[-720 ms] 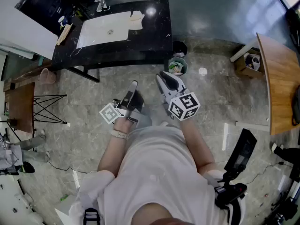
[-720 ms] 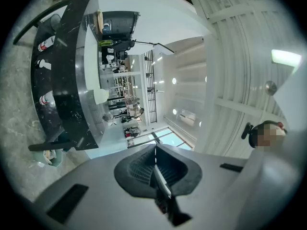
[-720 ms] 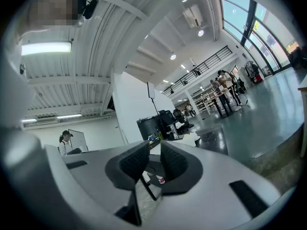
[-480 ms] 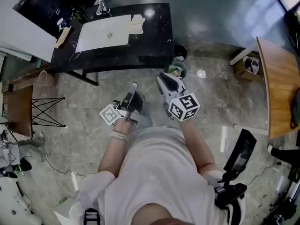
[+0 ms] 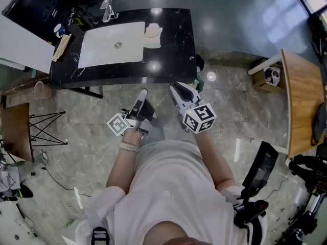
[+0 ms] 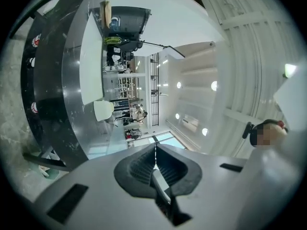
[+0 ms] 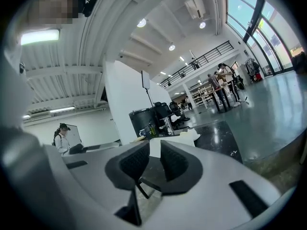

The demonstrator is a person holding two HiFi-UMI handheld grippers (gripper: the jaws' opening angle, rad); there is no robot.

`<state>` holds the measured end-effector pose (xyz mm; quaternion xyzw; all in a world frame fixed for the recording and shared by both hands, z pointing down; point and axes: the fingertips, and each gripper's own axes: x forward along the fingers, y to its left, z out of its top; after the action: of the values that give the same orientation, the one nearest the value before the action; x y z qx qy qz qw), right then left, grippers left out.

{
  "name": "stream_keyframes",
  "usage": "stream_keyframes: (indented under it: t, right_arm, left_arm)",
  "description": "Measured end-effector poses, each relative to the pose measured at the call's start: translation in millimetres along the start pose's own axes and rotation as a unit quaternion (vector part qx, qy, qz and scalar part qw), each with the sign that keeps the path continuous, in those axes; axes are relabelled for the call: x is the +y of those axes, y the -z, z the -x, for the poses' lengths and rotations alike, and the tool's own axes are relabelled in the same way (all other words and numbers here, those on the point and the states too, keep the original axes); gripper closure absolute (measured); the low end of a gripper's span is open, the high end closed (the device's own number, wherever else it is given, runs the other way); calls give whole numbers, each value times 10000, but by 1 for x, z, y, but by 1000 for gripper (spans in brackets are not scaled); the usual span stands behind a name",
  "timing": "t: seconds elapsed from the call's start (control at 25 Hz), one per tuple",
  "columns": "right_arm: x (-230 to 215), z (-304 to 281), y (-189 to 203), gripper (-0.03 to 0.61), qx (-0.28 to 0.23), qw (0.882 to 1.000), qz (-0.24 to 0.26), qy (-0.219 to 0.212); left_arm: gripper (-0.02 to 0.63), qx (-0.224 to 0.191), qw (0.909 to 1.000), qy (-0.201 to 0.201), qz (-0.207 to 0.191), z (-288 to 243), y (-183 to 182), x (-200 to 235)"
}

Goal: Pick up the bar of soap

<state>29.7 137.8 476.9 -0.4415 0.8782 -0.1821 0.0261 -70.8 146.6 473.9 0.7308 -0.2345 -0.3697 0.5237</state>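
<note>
Closest in, both grippers rode just short of the counter's near edge. The left gripper had its jaws pressed fully together on nothing. The right gripper showed only a sliver of gap, and it was empty too.

And the picture had shifted. Within the last second the counter had slid nearer and grown in the head view, so the person had stepped up to it. The 2 grippers kept the same pose ahead of the body. That read as the approach leg: nothing had been reached for yet, and a jaw would need to spread before any grab.

The bar of soap lay on the counter's top, toward its right end, well beyond both grippers and nearer the right one's line. It rested on a pale holder, dish or cloth, I could not tell.

Now the containers:
- On the floor off the counter's left end stood 1 pinkish bucket, seemingly empty.
- Well off the counter's right end, 1 open cardboard box held small items too tiny to name.
- Sunk in the counter's top, the white sink basin sat just left of the soap, bare but for its drain.
- At the counter's far left corner sat what looked like 1 small cup, contents unreadable.
</note>
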Motion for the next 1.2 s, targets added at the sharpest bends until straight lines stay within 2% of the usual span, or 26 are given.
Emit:
stream_keyframes:
  t: [0.16,0.44,0.52,0.6,0.76,0.84,0.92,1.04,1.2]
  right_arm:
    - [-12,-54,-1,495,173,9998,-63,114]
    - [-26,-137,-15,497,436,9986,15,298]
    - [-31,-158,-19,496,450,9983,24,375]
    - [-37,-174,-19,496,466,9977,-22,484]
    - [-58,-190,-20,495,472,9961,-104,737]
    - [-69,-195,-20,496,545,9949,-118,838]
    - [-79,-199,-21,497,630,9938,-138,911]
    - [-92,-203,-26,495,696,9929,-114,956]
    - [-112,-206,-29,495,827,9918,-95,966]
  left_arm:
    - [606,82,10000,-34,39,-20,-45,24]
    - [604,388,9985,-187,-333,-50,-121,54]
    - [604,539,9962,-220,-650,-59,-143,59]
    - [604,772,9900,-301,-1143,-68,-161,64]
    - [604,1114,9790,-502,-1629,-90,-183,79]
    - [604,1320,9689,-613,-1999,-102,-187,85]
    - [604,1606,9530,-683,-2478,-115,-187,95]
    - [604,2142,9201,-791,-3184,-138,-181,108]
    - [604,2704,8800,-887,-3802,-172,-176,121]
